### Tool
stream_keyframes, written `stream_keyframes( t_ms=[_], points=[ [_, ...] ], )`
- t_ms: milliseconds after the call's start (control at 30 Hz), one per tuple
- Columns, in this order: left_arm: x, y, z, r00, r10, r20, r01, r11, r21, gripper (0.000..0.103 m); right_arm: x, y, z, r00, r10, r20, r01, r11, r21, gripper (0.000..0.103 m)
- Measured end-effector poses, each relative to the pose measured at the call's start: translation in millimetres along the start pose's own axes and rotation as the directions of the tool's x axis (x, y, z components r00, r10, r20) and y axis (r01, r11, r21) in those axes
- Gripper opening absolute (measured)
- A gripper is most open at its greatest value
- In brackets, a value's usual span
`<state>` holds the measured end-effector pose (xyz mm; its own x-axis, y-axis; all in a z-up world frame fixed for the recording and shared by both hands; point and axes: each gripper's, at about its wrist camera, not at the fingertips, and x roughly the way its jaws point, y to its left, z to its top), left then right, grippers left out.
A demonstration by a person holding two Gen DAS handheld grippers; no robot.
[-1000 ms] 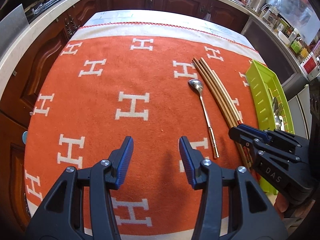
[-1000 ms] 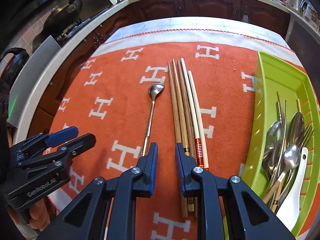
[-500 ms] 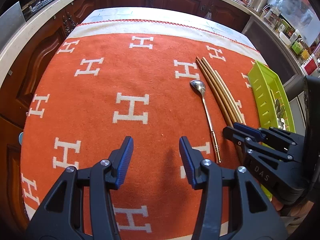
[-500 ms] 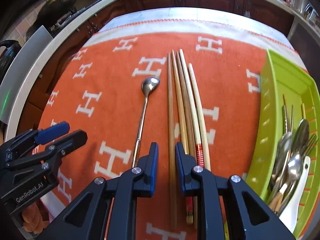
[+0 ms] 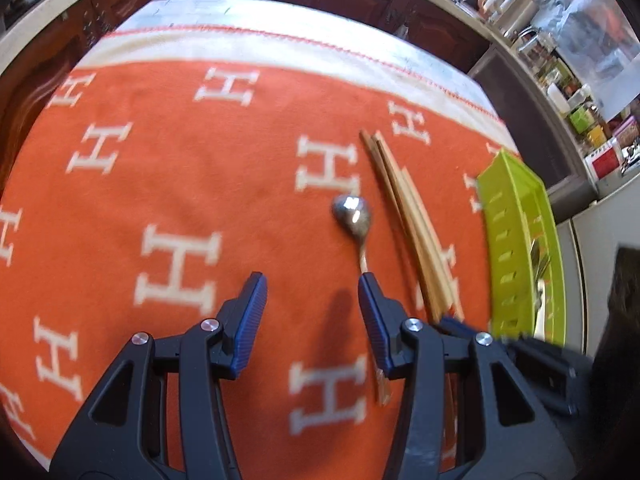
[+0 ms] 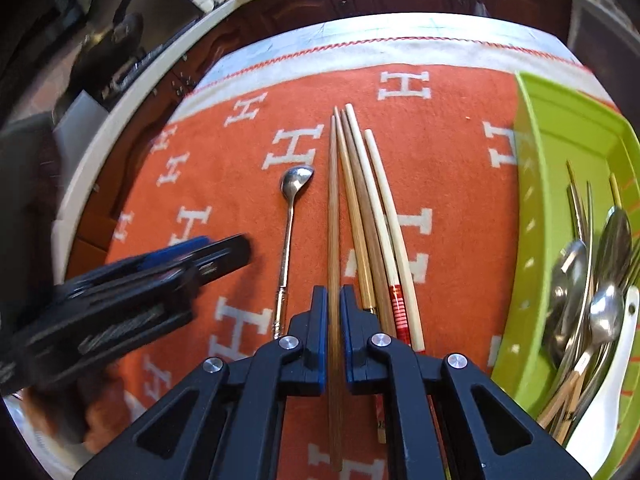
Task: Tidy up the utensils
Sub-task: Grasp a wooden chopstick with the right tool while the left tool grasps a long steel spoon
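Two grippers over the orange cloth (image 6: pixel 440 152), utensils lying on it

Left of the chopsticks (image 6: pixel 372 216), the left gripper (image 5: pixel 312 284) stands about half open with nothing between its blue pads, its right finger just over the handle of the small spoon (image 6: pixel 294 184); the right gripper (image 6: pixel 333 292) is closing, its pads on the leftmost chopstick (image 6: pixel 333 200) (the darkest one); right of the chopsticks sits the green tray (image 6: pixel 536 184) with more cutlery
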<state>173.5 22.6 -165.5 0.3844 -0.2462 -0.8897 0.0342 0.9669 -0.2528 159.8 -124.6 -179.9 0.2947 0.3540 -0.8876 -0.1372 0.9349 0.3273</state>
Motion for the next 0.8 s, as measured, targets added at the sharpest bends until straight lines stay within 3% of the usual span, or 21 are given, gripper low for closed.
stream_keyframes(
  t_ms=[133, 233, 333, 533, 667, 800],
  points=[
    [12, -12, 11, 1.0, -0.012, 0.01, 0.012, 1.0, 0.006, 0.042, -22, -8, -2, 0.998, 0.045, 0.053, -0.047, 0.998, 0.035, 0.006],
    [22, -31, 17, 1.0, 0.017, 0.022, -0.018, 0.998, 0.059, 0.033, -36, -13, -4, 0.995, 0.062, 0.082, -0.067, 0.997, 0.049, 0.006],
    [30, -45, 18, 0.999, 0.029, 0.022, -0.031, 0.994, 0.103, 0.017, -48, -17, -4, 0.991, 0.078, 0.111, -0.085, 0.994, 0.064, 0.006],
    [37, -71, 16, 0.989, 0.128, 0.08, -0.141, 0.972, 0.189, 0.009, -66, -28, -7, 0.985, 0.087, 0.151, -0.101, 0.991, 0.089, 0.006],
    [39, -84, 5, 0.971, 0.196, 0.139, -0.225, 0.944, 0.241, 0.005, -75, -33, -9, 0.984, 0.077, 0.161, -0.09, 0.993, 0.076, 0.006],
    [37, -88, -4, 0.961, 0.223, 0.161, -0.259, 0.931, 0.255, 0.003, -76, -36, -12, 0.986, 0.085, 0.143, -0.096, 0.993, 0.073, 0.006]
  ],
)
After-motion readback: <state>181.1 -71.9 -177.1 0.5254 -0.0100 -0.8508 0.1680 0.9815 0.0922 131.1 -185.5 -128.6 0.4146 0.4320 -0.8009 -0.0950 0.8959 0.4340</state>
